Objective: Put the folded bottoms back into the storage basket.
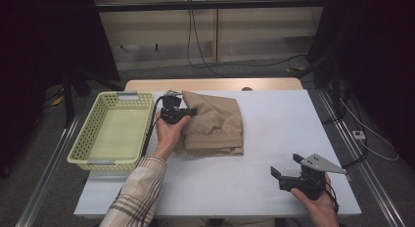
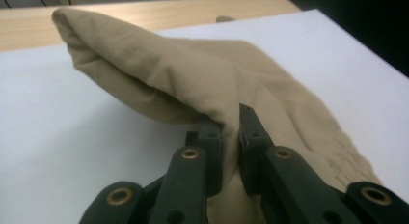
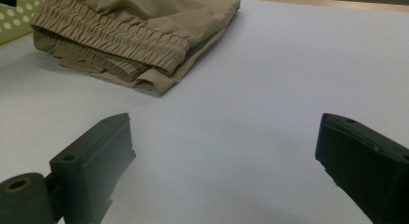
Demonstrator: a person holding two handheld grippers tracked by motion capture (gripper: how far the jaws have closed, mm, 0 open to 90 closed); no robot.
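Near the counter's [image 1: 274, 139] far-left corner the left gripper [image 2: 230, 137] pinches the folded tan elastic-waisted cloth garment [image 1: 215, 124], likely bound for the yellow-green perforated plastic basket [image 1: 93, 134], while the right gripper [image 3: 226, 151] waits spread wide, empty.

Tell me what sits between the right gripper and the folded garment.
Nothing: bare white table separates the open right gripper from the tan garment, clearest in the right gripper view.

The left gripper [image 2: 230, 137] pinches a fold of the tan garment [image 2: 202, 74], which hides the inner jaw faces. In the right gripper view, the garment [image 3: 140, 31] is cut off at 12 o'clock and the basket [image 3: 17, 19] at 10 o'clock. In the high view, the person's hand [image 1: 169, 131] hides the garment edge at 9 o'clock.
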